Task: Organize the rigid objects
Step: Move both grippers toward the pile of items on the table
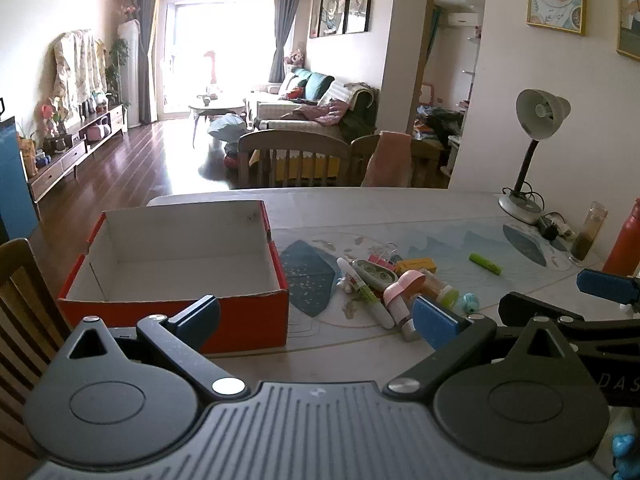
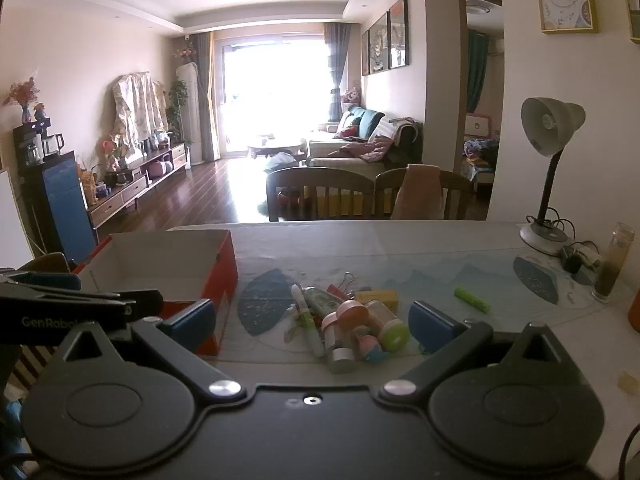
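An empty red cardboard box (image 1: 176, 304) with white inside stands on the table's left; it also shows in the right wrist view (image 2: 224, 276). A pile of small items lies to its right: a white marker (image 1: 362, 292), a pink-capped bottle (image 1: 400, 296), a yellow block (image 1: 416, 266), small jars. The same pile (image 2: 352, 324) shows in the right wrist view, with a green highlighter (image 2: 472, 300) apart to the right. My left gripper (image 1: 316, 320) is open and empty, before the box and pile. My right gripper (image 2: 312, 320) is open and empty, just short of the pile.
A desk lamp (image 2: 548, 168) stands at the table's back right, with a tall glass jar (image 2: 612, 264) and a red bottle (image 1: 624, 240) near it. Wooden chairs (image 2: 320, 196) stand behind the table. A chair back (image 1: 20, 304) is at the left.
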`<state>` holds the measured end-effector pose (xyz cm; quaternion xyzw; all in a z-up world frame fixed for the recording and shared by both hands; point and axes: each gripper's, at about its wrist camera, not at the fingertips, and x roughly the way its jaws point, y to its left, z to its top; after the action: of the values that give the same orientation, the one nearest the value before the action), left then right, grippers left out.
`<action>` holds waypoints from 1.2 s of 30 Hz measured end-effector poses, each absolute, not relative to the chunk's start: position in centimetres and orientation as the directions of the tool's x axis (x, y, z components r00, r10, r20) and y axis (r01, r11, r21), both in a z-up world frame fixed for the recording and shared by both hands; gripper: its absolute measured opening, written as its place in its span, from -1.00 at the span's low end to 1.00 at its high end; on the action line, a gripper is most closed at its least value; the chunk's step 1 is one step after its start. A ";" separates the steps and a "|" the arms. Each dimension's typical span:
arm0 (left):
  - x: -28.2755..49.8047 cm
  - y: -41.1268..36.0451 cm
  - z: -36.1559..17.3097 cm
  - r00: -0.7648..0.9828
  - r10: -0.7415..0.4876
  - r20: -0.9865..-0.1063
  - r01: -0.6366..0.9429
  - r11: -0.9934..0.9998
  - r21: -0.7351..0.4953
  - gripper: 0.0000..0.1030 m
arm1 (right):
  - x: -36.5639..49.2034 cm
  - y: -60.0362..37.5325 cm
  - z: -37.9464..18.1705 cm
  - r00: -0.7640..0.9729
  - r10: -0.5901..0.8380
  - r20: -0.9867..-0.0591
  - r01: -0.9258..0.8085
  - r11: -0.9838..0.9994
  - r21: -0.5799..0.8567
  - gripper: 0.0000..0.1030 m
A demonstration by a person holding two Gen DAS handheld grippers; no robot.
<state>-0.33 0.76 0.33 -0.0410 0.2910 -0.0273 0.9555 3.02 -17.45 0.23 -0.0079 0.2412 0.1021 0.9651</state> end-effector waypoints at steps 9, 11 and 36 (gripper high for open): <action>0.8 0.2 -0.1 0.819 -0.089 -0.567 0.037 0.994 -0.102 1.00 | 3.7 -17.6 0.1 0.865 0.180 -0.468 -0.186 0.982 0.034 0.99; 1.1 -0.1 -0.1 0.816 -0.090 -0.571 0.038 0.994 -0.102 1.00 | 3.9 -17.8 0.0 0.867 0.178 -0.466 -0.183 0.983 0.034 0.99; 7.5 -6.6 -2.5 0.801 -0.073 -0.594 0.043 0.997 -0.066 1.00 | 9.6 -24.1 -2.0 0.845 0.241 -0.478 -0.238 0.969 0.068 0.99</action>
<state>7.46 -6.63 -2.51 -0.0244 0.3136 -0.0307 0.9487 9.64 -24.07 -2.00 0.0030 0.2492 0.1246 0.9604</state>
